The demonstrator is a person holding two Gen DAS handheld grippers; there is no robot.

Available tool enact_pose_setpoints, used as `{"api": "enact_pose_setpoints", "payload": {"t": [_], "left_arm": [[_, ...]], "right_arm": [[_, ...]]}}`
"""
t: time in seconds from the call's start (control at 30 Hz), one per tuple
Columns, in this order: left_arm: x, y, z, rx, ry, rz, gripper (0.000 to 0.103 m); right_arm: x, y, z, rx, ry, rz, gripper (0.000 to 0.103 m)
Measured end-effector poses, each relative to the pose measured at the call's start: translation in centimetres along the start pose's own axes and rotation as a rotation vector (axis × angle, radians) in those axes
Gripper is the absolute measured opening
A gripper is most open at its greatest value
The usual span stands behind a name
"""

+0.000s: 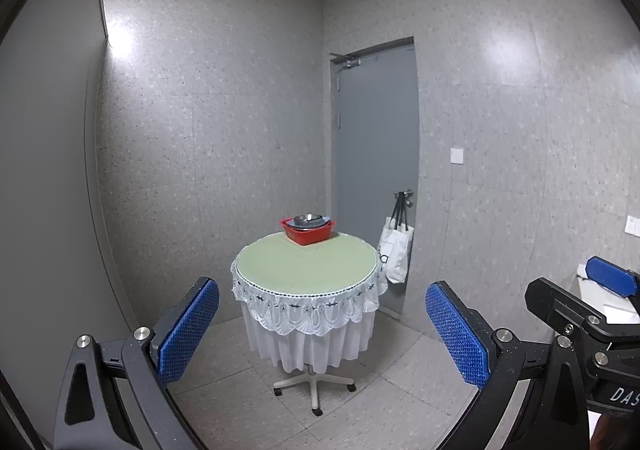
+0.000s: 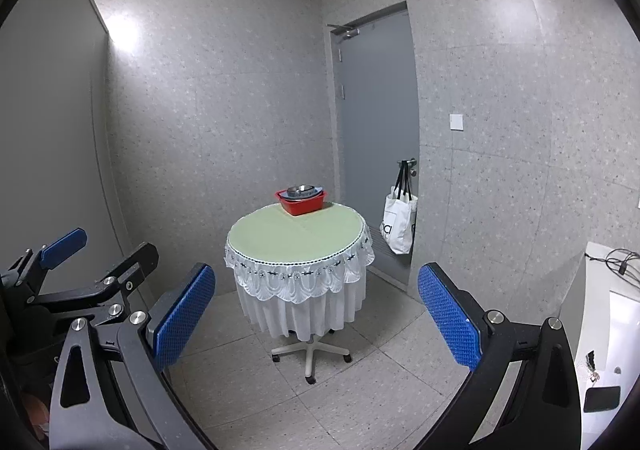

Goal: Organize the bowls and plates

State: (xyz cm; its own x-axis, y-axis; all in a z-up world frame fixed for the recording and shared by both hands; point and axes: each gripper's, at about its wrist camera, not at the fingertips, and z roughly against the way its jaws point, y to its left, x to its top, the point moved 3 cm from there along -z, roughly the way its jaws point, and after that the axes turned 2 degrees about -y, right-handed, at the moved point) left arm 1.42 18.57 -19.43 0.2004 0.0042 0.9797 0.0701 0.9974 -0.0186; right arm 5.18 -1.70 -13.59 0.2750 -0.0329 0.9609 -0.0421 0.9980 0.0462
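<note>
Left wrist view: you hold the left gripper [image 1: 322,330] and right gripper [image 2: 316,314] agape and empty, well short of the table [image 1: 280,262], so approach comes first, toward the red basin [image 1: 307,233] of stacked dishes [image 1: 308,220] at its far edge.

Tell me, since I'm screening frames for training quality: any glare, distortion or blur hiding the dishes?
Left wrist view: fisheye bends the walls and door; a glare patch sits on the upper left wall; the red basin is sharp but small, so its dishes are hard to separate. Right wrist view: same curvature and wall glare; the red basin on the round table is evenly lit.
</note>
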Motion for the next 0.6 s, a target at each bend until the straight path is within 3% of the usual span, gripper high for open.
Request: {"api": "enact_pose_setpoints", "payload": {"t": [0.6], "left_arm": [[0.8,-1.6,-4.1,-0.019,-0.001,-0.002,0.102]], "right_arm": [[0.3,-2.2,-0.5,0.012,-0.005,-0.009,0.103]]}}
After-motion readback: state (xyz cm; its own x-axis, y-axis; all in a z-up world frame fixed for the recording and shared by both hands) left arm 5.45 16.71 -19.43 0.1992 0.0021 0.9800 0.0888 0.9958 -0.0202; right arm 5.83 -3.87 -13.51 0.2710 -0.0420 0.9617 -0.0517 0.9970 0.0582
